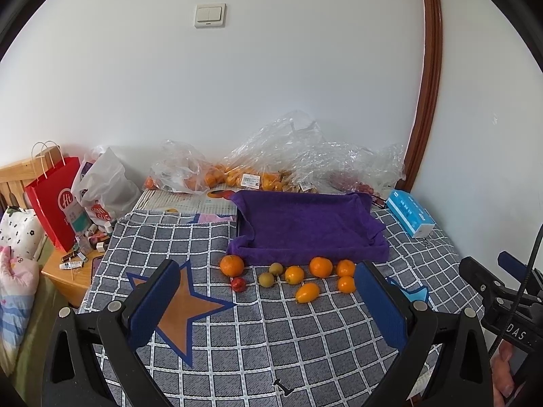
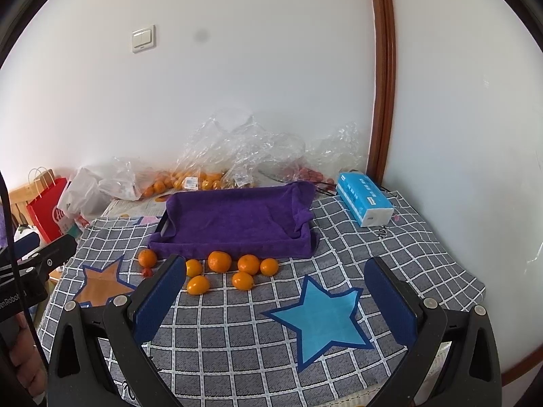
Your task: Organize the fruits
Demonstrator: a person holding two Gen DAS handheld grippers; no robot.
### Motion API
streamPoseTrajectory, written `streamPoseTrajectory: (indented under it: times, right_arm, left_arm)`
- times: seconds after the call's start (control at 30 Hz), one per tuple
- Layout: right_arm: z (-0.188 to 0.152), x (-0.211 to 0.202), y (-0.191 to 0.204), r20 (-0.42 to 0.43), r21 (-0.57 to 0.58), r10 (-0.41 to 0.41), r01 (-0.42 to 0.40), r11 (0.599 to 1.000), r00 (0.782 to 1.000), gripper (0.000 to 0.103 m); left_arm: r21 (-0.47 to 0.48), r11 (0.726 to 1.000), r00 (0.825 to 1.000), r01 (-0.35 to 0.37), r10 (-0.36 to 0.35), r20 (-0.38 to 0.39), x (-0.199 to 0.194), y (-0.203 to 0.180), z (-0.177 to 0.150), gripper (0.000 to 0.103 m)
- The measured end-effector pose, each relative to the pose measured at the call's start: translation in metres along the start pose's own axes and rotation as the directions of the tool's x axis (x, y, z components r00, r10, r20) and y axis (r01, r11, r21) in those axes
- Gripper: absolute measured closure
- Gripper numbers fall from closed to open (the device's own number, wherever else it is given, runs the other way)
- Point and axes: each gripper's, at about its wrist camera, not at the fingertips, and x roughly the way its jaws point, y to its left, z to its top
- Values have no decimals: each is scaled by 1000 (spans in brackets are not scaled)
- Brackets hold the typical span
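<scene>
I saw a blue tissue pack (image 2: 364,199) on the checked cloth (image 2: 237,332), a red paper bag (image 1: 54,200) at left, and a wall switch (image 1: 209,15).

1. "Hu" in white stands on the red paper bag (image 1: 54,203) beside the table's left edge; the rest is hidden.
2. "DAS" shows on the right gripper (image 1: 516,334) body, cut off.
3. "enRobot" shows on the left gripper (image 2: 13,300) body, cut off.
4. Print on the blue tissue pack (image 2: 363,198) is too small to read.
</scene>
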Motion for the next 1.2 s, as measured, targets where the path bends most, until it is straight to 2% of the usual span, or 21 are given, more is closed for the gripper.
streamPoseTrajectory:
  times: [0.73,1.07,1.2]
  right_arm:
    - [2,4,5,6,2,29,-29,1000,1000,0]
    - [-1,39,12,-33,9,42,-42,999,999,0]
    - [-7,63,10,-61,30,36,-34,999,998,0]
  left_arm:
    - [36,999,1000,-10,10,7,7,-2,-1,0]
    - [59,998,999,-32,32,0,37,6,-4,0]
    - [63,997,999,-40,42,-32,61,13,-12,0]
